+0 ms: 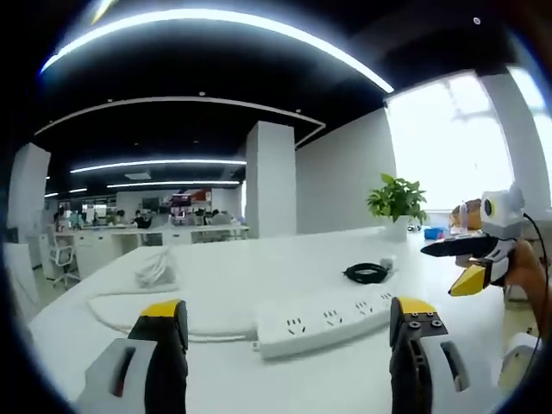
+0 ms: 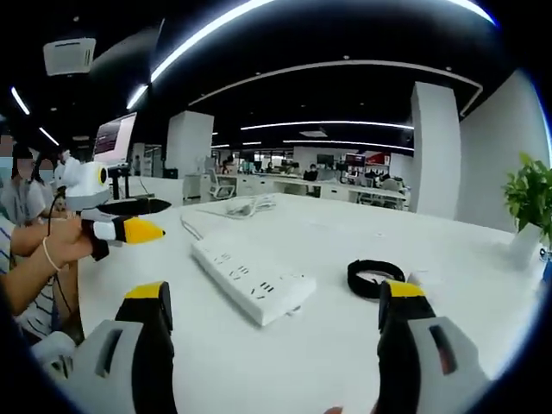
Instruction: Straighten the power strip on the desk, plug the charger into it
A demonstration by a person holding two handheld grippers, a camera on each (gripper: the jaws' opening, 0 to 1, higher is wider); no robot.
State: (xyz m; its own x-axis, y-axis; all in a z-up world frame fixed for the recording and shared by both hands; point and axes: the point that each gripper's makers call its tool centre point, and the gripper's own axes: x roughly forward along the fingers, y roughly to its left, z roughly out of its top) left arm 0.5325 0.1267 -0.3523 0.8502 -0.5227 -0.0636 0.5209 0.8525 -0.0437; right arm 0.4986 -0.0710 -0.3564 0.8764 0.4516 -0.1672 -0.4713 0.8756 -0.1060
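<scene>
Looking over the white desk (image 1: 259, 276), I see that both of my grippers hover above it and nothing is held. The white power strip (image 1: 328, 317) lies flat in the middle, at a slant to the desk edge, and its white cable (image 1: 164, 312) curves away to a loose bundle further back. The charger is, I think, the small white block (image 2: 420, 278) just beside its coiled black cord (image 2: 375, 278), near the far end of the strip but apart from it.

My left gripper (image 1: 289, 332) has its jaws wide apart and the strip lies ahead between them. My right gripper (image 2: 272, 315) is also wide open and empty, with the strip's end in front of it.

The step in hand is, I judge, the straightening. To do it well I would bring one gripper to each end of the strip and push gently on the sides, so the strip turns parallel to the desk edge. I should keep the sockets (image 2: 246, 278) facing up and not drag the cable.
</scene>
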